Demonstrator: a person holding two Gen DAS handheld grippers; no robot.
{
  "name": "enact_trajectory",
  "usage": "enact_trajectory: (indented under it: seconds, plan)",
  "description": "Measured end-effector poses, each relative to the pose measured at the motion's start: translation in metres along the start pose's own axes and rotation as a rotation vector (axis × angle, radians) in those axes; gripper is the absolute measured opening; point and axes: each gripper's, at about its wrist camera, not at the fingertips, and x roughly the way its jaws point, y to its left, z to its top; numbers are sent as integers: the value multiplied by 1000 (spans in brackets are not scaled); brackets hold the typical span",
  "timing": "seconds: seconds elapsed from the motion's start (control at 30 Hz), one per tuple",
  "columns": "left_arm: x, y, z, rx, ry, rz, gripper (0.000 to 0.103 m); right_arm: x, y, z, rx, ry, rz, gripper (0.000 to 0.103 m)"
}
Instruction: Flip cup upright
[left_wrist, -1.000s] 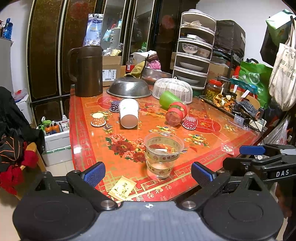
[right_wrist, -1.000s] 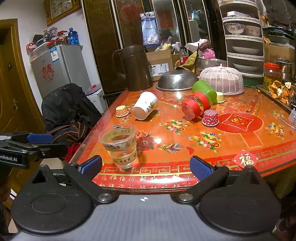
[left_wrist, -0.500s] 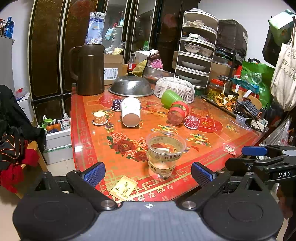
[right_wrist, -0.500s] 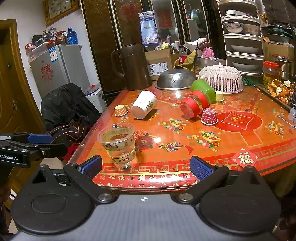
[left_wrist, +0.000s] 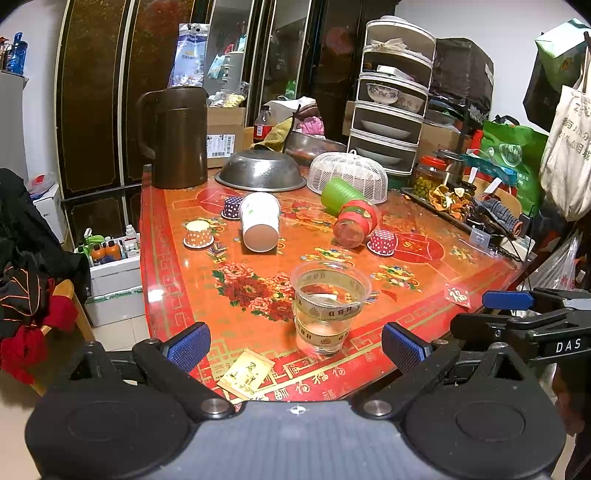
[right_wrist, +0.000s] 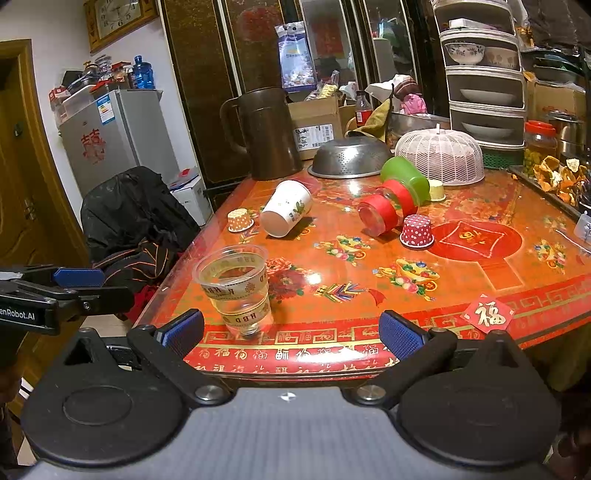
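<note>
A clear plastic cup (left_wrist: 327, 306) with gold bands stands upright near the front edge of the red table; it also shows in the right wrist view (right_wrist: 236, 288). A white paper cup (left_wrist: 258, 226) lies on its side further back, also in the right wrist view (right_wrist: 286, 212). A green and red nested cup stack (left_wrist: 351, 214) lies on its side to the right, also in the right wrist view (right_wrist: 395, 195). My left gripper (left_wrist: 295, 341) is open and empty just in front of the clear cup. My right gripper (right_wrist: 291, 328) is open and empty at the table's front edge.
Small patterned paper cups (left_wrist: 198, 233) (left_wrist: 382, 242) sit upside down on the table (left_wrist: 177, 288). A brown jug (left_wrist: 177, 136), a steel colander (left_wrist: 260, 171) and a white mesh cover (left_wrist: 349, 175) stand at the back. A card (left_wrist: 245, 374) lies at the front edge.
Both views have drifted very slightly; the cups have not moved and both grippers stay open.
</note>
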Motion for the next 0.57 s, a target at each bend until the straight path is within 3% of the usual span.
enact_trajectory:
  seconds: [0.57]
  plan:
    - [-2,-3,-1,36,-38,18,100,5,4,-3,0,7,21,102]
